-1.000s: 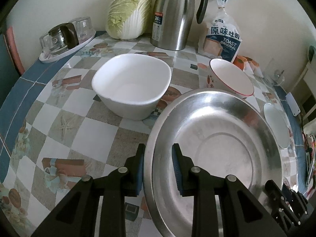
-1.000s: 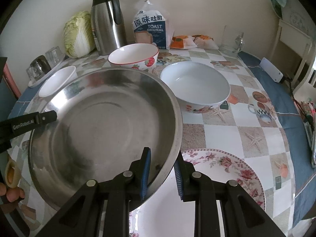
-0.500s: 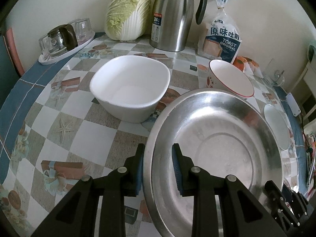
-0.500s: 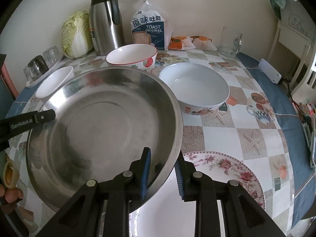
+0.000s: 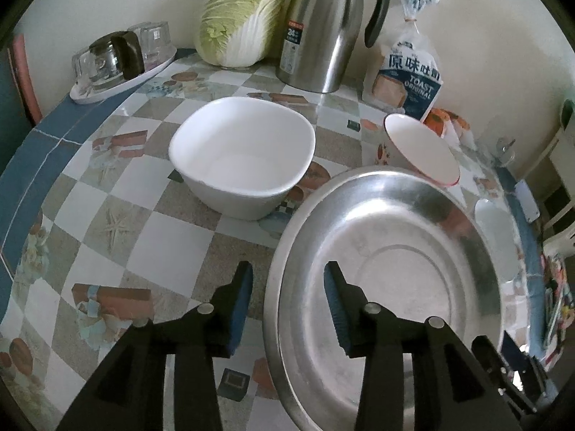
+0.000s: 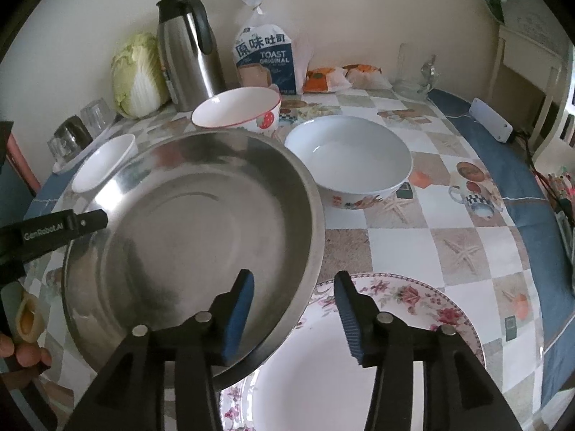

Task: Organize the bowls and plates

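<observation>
A wide steel basin sits on the checked tablecloth, its near right edge overlapping a floral plate. My left gripper straddles the basin's left rim; its jaws are opening and the blue pads stand clear of the metal. My right gripper straddles the right rim the same way, jaws opening, pads off the rim. A white square bowl, a red-rimmed strawberry bowl and a round white bowl stand beyond the basin.
Along the wall are a cabbage, a steel thermos jug, a toast bag and a tray of glasses. A person's fingers show at the left edge. A white power strip lies far right.
Both grippers' jaws have spread apart and let go of the basin's rim. The basin and both hands stay where they were.
</observation>
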The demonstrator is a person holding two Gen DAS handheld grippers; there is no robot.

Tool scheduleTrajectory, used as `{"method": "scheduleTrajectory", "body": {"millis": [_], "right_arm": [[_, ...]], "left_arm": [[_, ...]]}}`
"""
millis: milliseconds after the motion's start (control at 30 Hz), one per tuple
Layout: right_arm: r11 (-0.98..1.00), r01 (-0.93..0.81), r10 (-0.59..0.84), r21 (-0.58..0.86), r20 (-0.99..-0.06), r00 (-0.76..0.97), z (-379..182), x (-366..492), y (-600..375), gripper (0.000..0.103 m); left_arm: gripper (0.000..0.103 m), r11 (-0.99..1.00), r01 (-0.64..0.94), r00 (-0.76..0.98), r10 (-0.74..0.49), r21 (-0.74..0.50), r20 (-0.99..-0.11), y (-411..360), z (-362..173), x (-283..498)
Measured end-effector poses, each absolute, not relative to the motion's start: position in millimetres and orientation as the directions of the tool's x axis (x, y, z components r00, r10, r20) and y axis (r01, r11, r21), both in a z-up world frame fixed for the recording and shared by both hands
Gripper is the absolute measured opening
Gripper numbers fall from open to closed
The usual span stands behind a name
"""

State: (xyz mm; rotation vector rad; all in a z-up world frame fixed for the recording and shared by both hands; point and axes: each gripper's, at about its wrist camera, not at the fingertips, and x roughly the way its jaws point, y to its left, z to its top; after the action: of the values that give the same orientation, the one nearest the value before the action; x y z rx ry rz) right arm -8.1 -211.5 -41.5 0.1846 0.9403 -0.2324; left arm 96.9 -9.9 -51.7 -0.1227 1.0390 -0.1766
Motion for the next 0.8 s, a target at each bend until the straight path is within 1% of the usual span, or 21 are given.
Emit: {"method": "scheduleTrajectory", "body": {"millis": [33, 67, 100, 133, 200, 267, 333, 400, 433, 467, 600, 700, 800], "right_arm": [[0.959, 0.278, -0.117, 0.057, -0.813, 0.570, -41, -9, -212, 0.055], [0.959, 0.279, -0.117, 0.058, -0.811, 0.573, -40, -9, -212, 0.056], [0.959, 0.278, -0.117, 0.059, -0.808, 0.577, -39, -10, -212, 0.060], [0.959, 0.277, -0.118, 0.058, -0.806, 0.580, -38, -10, -211, 0.063], [0.960, 0.273, -0.121, 0.055, -0.801, 0.586, -37, -10, -210, 0.067], [0.961, 0.273, -0.124, 0.052, -0.799, 0.589, -36, -10, -209, 0.071], [0.960, 0.274, -0.126, 0.052, -0.796, 0.592, -36, -11, -209, 0.076], [0.958, 0.282, -0.132, 0.052, -0.793, 0.594, -36, -11, -209, 0.081], [0.957, 0.287, -0.134, 0.053, -0.793, 0.595, -36, -12, -210, 0.086], [0.954, 0.294, -0.136, 0.058, -0.791, 0.597, -35, -12, -212, 0.088], [0.947, 0.311, -0.135, 0.074, -0.790, 0.599, -35, -13, -216, 0.091], [0.941, 0.326, -0.133, 0.090, -0.789, 0.600, -35, -13, -220, 0.101], [0.936, 0.336, -0.130, 0.104, -0.785, 0.606, -33, -14, -223, 0.102]], "left_arm": [[0.051, 0.978, 0.085, 0.497, -0.206, -0.189, -0.843, -9, -50, 97], [0.054, 0.978, 0.085, 0.502, -0.209, -0.193, -0.839, -8, -48, 96], [0.061, 0.977, 0.086, 0.508, -0.211, -0.195, -0.835, -8, -45, 95], [0.066, 0.977, 0.087, 0.511, -0.211, -0.194, -0.833, -8, -43, 94], [0.071, 0.980, 0.087, 0.513, -0.198, -0.179, -0.835, -8, -40, 93], [0.073, 0.985, 0.087, 0.519, -0.171, -0.148, -0.837, -9, -38, 92], [0.082, 0.989, 0.086, 0.525, -0.151, -0.124, -0.838, -9, -38, 92], [0.087, 0.992, 0.083, 0.532, -0.124, -0.095, -0.838, -9, -38, 91], [0.088, 0.993, 0.083, 0.533, -0.118, -0.088, -0.838, -9, -38, 91], [0.088, 0.993, 0.084, 0.533, -0.113, -0.080, -0.838, -9, -39, 91], [0.089, 0.993, 0.100, 0.540, -0.102, -0.056, -0.836, -12, -38, 89], [0.096, 0.993, 0.110, 0.555, -0.087, -0.031, -0.827, -15, -37, 86], [0.096, 0.993, 0.114, 0.563, -0.077, -0.015, -0.823, -18, -35, 85]]}}
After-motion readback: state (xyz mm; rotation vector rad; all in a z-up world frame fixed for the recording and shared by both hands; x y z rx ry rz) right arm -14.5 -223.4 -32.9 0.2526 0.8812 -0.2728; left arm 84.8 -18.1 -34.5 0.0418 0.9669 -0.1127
